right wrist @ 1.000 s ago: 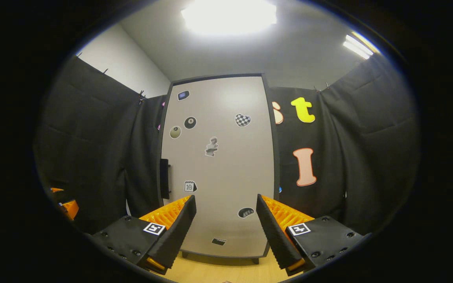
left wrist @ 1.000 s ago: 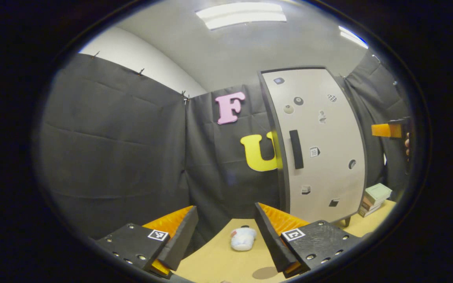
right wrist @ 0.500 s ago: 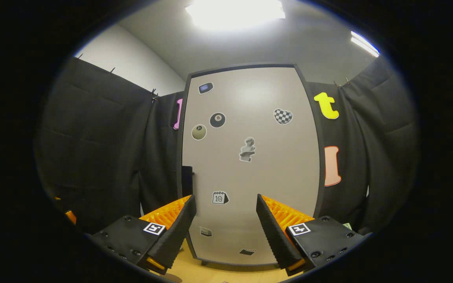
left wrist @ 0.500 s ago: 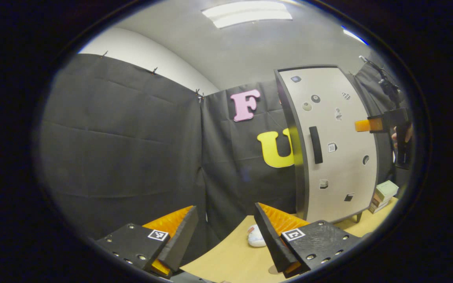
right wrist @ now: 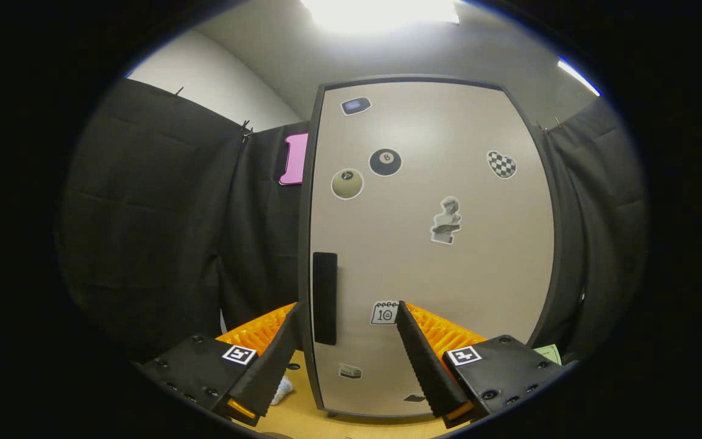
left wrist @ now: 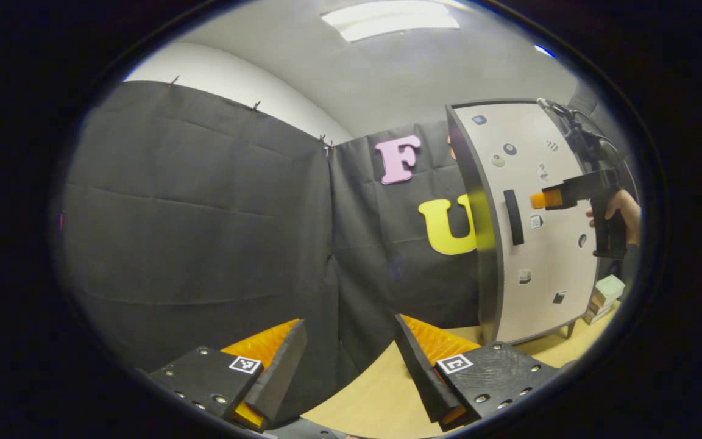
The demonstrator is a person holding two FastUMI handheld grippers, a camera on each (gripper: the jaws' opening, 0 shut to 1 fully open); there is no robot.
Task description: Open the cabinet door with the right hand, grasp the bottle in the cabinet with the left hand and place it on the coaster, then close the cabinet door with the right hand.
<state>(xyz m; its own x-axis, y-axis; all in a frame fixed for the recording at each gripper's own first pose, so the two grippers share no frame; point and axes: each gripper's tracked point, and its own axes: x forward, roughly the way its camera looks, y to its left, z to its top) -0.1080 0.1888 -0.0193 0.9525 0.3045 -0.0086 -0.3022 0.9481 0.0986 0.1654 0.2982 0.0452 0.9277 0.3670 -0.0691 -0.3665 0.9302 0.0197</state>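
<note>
The tall beige cabinet [right wrist: 436, 256] stands on the wooden table with its door shut, hiding what is inside. Its black vertical handle [right wrist: 325, 299] sits on the door's left edge. My right gripper [right wrist: 348, 353] is open, close to the door, with the handle just above its left finger. In the left gripper view the cabinet [left wrist: 540, 244] is at the far right, and the right gripper [left wrist: 546, 199], held by a hand [left wrist: 622, 210], points at the handle [left wrist: 513, 217] from the right. My left gripper [left wrist: 351, 360] is open and holds nothing, low over the table, left of the cabinet.
The tan tabletop [left wrist: 375, 402] runs under the left gripper to the cabinet's feet. A stack of books [left wrist: 604, 296] lies right of the cabinet. A small white object [right wrist: 282, 390] lies on the table left of the cabinet. Black cloth walls close in behind.
The right gripper has moved forward and close to the door, toward the handle. The left gripper's view has swung left, so the cabinet slid right and the white object left its view.
</note>
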